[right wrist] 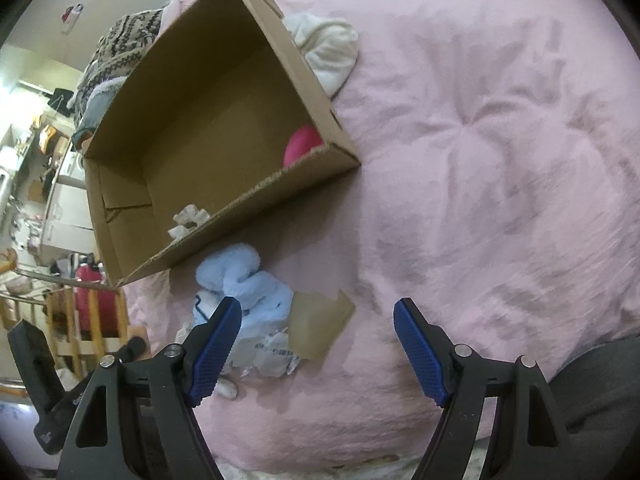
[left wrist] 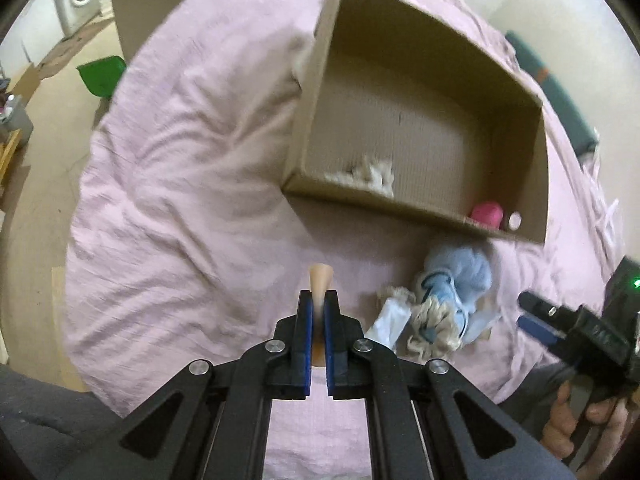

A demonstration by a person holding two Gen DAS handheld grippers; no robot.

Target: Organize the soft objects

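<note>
Left gripper [left wrist: 318,306] found clamped on a small peach-coloured piece [left wrist: 320,276], tip protruding forward past the blue pads; identity of the piece not determinable. Held above the pink bedcover [left wrist: 180,200], apparently for transfer to the cardboard box [left wrist: 400,208] lying ahead and to the right of the fingers, open side up.

Box placed near the person, presumably for short carries. Already inside: a white fluffy scrap [left wrist: 372,174] against the near wall, a bright pink soft item [left wrist: 486,214] in the near right corner.

Right gripper [right wrist: 318,322] found released, jaws spread wide, nothing between them. Positioned low over the bedcover, with a light-blue plush bundle [right wrist: 244,280] just ahead of the left finger and touching or nearly touching the box's near wall. Brown paper scrap [right wrist: 320,328] and crumpled printed wrapper [right wrist: 272,354] lying beside the bundle, between the fingers.

Judged: wide opening suited to the bulky bundle; risk of catching paper along with it.

White cloth [right wrist: 332,48] noted outside the box, beyond its far right wall.
</note>
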